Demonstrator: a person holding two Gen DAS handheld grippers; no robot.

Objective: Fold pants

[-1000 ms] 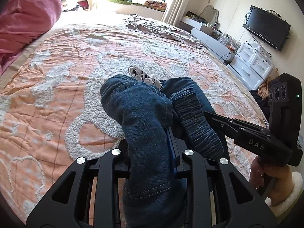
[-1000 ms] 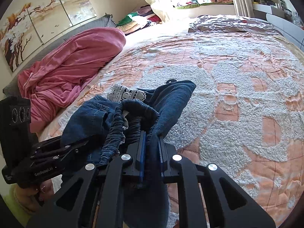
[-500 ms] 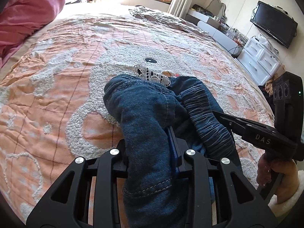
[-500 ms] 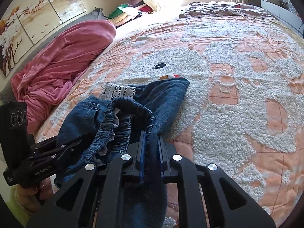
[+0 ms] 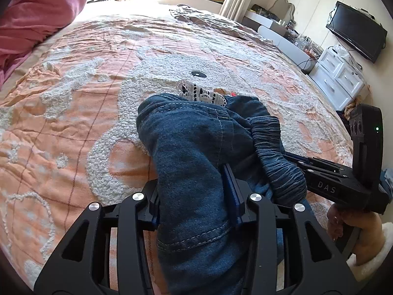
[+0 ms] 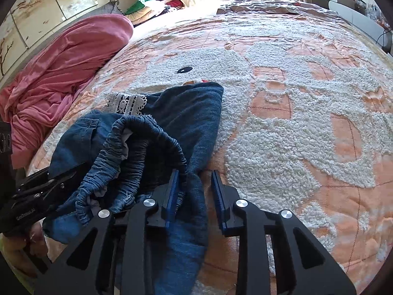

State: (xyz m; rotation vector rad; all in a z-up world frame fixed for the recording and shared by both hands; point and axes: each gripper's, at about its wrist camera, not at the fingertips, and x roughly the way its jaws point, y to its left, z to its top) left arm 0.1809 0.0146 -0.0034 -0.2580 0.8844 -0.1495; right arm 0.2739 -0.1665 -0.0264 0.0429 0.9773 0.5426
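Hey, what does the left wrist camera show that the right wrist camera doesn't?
Only the left wrist view shows the black wall television and the white drawer cabinet. Only the right wrist view shows the blossom-tree wall paintings. Both show the blue denim pants with white lace trim, the pink blanket, and the orange-and-white bedspread.

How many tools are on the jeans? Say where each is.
2: the left tool clamps the jeans' left bunch; the right tool, open, straddles denim beside the waistband.
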